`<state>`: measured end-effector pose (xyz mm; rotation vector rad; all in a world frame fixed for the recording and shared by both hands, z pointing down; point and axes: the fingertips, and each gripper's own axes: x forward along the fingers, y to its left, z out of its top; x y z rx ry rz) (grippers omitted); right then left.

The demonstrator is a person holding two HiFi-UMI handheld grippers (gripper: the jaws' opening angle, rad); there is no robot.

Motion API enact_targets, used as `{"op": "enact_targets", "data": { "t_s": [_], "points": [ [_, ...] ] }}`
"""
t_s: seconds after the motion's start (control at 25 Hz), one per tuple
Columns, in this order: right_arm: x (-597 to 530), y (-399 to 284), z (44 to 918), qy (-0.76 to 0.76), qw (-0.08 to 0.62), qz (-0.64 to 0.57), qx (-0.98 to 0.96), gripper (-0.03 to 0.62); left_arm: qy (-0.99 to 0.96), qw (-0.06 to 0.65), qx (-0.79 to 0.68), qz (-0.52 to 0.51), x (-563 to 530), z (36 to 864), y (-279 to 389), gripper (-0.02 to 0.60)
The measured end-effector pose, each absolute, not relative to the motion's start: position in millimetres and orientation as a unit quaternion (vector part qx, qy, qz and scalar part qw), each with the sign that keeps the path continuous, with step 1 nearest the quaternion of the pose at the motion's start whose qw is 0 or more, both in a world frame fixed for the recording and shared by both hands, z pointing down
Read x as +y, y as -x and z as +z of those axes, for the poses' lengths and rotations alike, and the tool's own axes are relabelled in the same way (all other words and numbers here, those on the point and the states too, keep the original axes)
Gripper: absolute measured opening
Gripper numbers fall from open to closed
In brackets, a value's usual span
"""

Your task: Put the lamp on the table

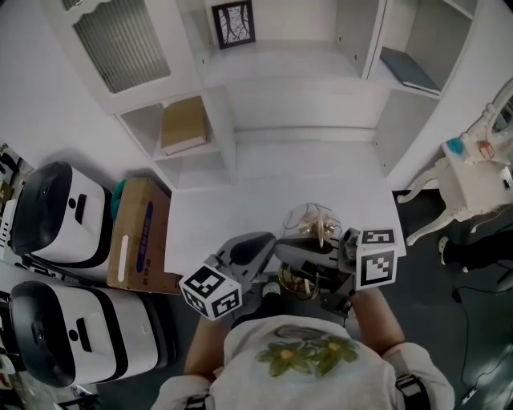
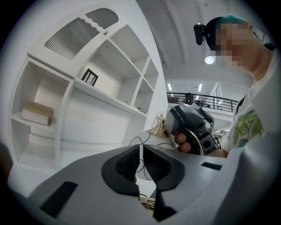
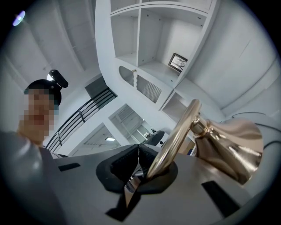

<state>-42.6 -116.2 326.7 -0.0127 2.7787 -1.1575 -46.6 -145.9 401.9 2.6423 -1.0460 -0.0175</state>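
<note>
1. The grey two-jaw right gripper [image 3: 139, 161] has its jaws pressed onto the thin rim of a curved brass ring [image 3: 178, 134]. The ring is part of the shiny brass lamp [image 3: 230, 147] that this gripper carries.
2. The grey left gripper [image 2: 141, 163] has its jaws squeezed almost together. A thin black cord [image 2: 137, 138] runs into the slit between them. It looks pinched there and is probably the lamp's lead.
3. The lamp hangs between the two grippers, close to the person's chest, over the near part of the plain white table [image 1: 240, 200]. It appears to be held clear of the top.
4. The step in hand looks like the carry: the lamp is lifted but not yet set down.
5. As I judge it, the next move is to bring the lamp forward over bare tabletop and lower it until the base sits flat. Only then should the right jaws part, with the cord let go last.
6. The lamp is polished, gold-coloured metal. A flared, bell-shaped piece joins the ring through a small collar, and it sits tilted in the grip. From above, a clear rounded glass part also shows.
7. Behind the table stands a white shelving unit [image 1: 280, 80] holding a small framed picture [image 1: 233, 22].
</note>
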Motion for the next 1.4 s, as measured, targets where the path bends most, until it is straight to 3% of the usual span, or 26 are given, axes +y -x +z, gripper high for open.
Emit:
{"op": "enact_targets", "data": {
  "t_s": [0.32,1.4],
  "points": [
    [-171,67,330,0.023,0.046,-0.384,0.922,0.032,-0.923,0.161,-0.351,-0.004,-197,401,67,0.048],
    [-287,93,329,0.047,0.086,-0.378,0.921,0.032,-0.933,0.146,-0.328,0.000,-297,406,102,0.048]
  ]
}}
